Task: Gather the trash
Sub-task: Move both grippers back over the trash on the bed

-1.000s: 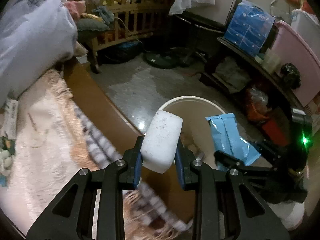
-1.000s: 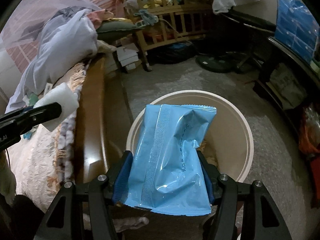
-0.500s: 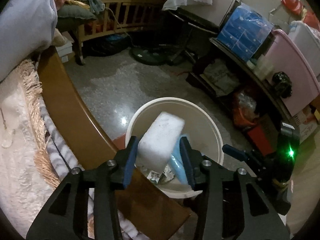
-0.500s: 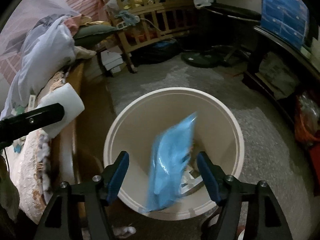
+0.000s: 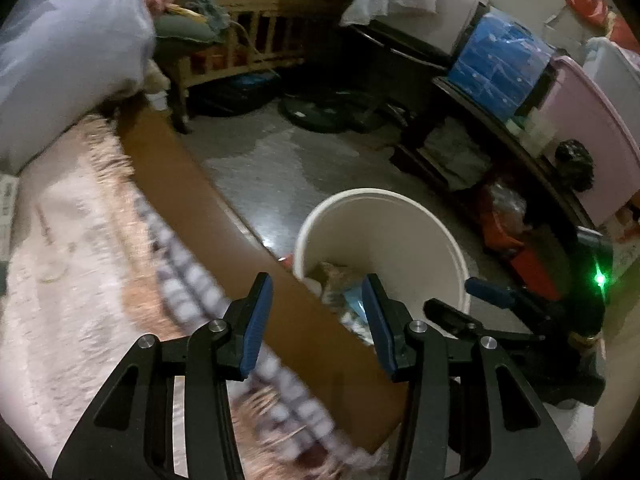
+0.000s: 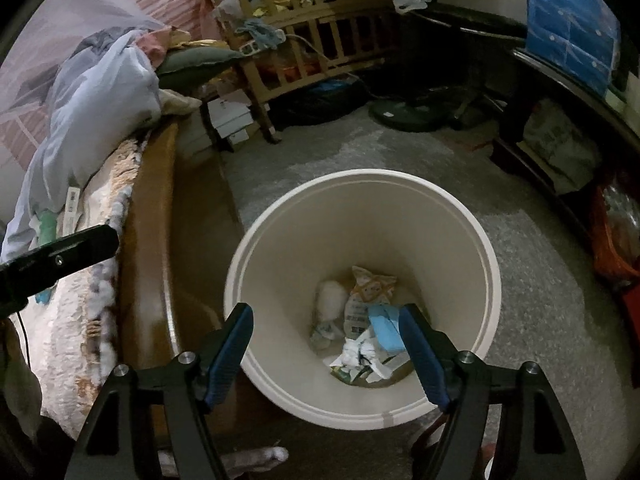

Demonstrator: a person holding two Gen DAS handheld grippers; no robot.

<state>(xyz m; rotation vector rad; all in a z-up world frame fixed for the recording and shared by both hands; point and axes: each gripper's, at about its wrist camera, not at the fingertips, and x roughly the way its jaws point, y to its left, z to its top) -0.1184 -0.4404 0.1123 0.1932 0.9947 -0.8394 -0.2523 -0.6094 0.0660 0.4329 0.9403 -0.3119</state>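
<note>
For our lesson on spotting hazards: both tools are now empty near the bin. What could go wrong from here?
1. The left tool hangs over the wooden bed edge, beside the trash bin; reaching back for more trash, it could snag the fringed blanket.
2. The right tool, jaws opening, sits just above the bin's near rim; dipping lower might knock the bin.

Blanket (image 5: 80,264) motion-blurred; bin (image 5: 424,216) near wall behind bed rail (image 5: 280,292); trash (image 6: 360,332) labels unreadable.
</note>
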